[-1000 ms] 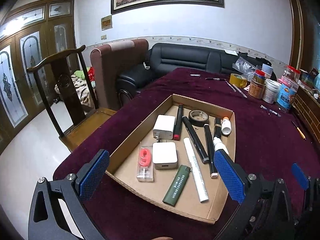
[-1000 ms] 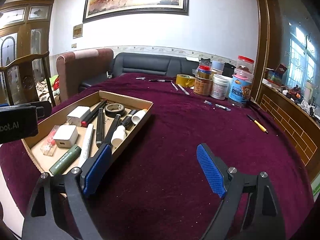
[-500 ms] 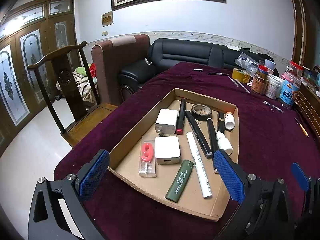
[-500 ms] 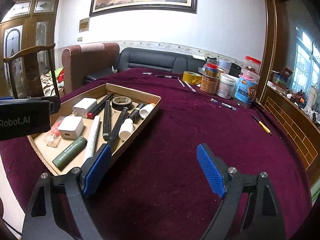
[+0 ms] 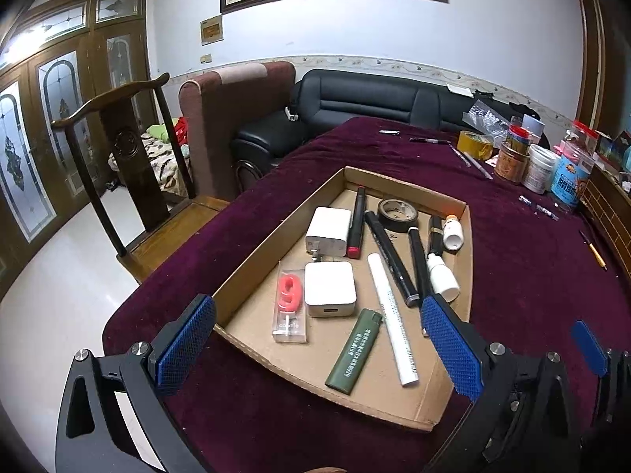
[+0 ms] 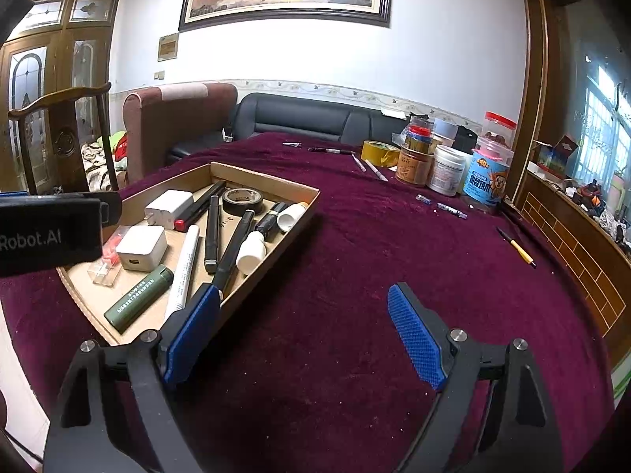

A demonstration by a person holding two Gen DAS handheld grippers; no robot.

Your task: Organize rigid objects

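Left wrist view: both the left gripper (image 5: 317,339) and the right gripper (image 6: 303,335) have fingers spread, grasping nothing. Choose one item in the cardboard tray (image 5: 252,264) and lower straight over it.

Left gripper (image 5: 317,343) hangs over the near end of the cardboard tray (image 5: 276,232), jaws wide apart, nothing between the blue pads. Tray rests on the maroon tablecloth (image 5: 520,276). Contents: two white chargers (image 5: 329,289), red number candle in a clear case (image 5: 291,307), green lighter (image 5: 355,351), white marker (image 5: 392,317), several black markers (image 5: 388,258), black tape roll (image 5: 397,215), two small white bottles (image 5: 443,280). Far right: yellow tape roll (image 5: 475,145) and jars (image 5: 540,167). Wooden chair (image 5: 130,181) at left.
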